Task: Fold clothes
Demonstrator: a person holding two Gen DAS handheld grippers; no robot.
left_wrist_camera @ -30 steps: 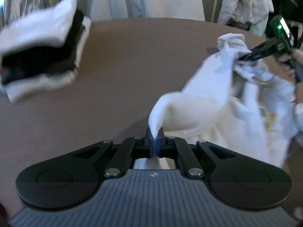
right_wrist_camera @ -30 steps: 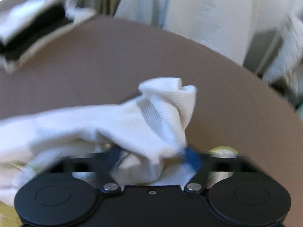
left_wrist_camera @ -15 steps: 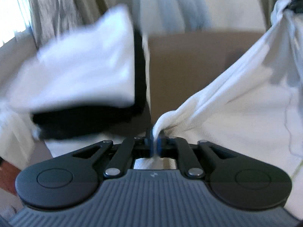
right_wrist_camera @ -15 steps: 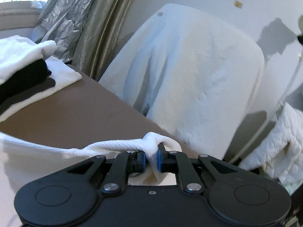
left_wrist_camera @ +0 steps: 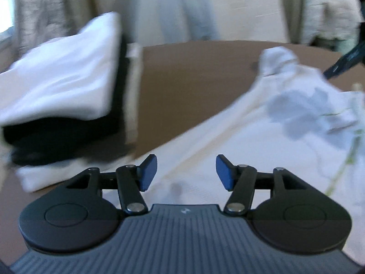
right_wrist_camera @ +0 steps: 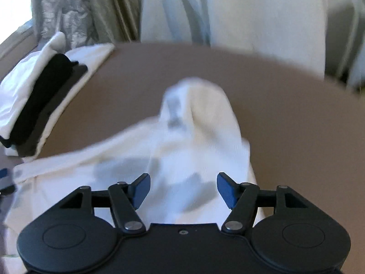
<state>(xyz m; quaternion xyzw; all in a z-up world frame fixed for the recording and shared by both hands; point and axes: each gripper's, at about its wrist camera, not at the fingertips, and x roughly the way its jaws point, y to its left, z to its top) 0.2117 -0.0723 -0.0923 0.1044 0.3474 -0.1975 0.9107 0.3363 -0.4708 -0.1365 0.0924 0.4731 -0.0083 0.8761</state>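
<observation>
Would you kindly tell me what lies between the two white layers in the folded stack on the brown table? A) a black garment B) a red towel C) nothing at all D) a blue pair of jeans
A: in the right wrist view the folded stack shows a black garment sandwiched between white layers.

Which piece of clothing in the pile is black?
The middle one in the folded pile. It is sandwiched between white pieces, unlike the loose white garment.
</observation>
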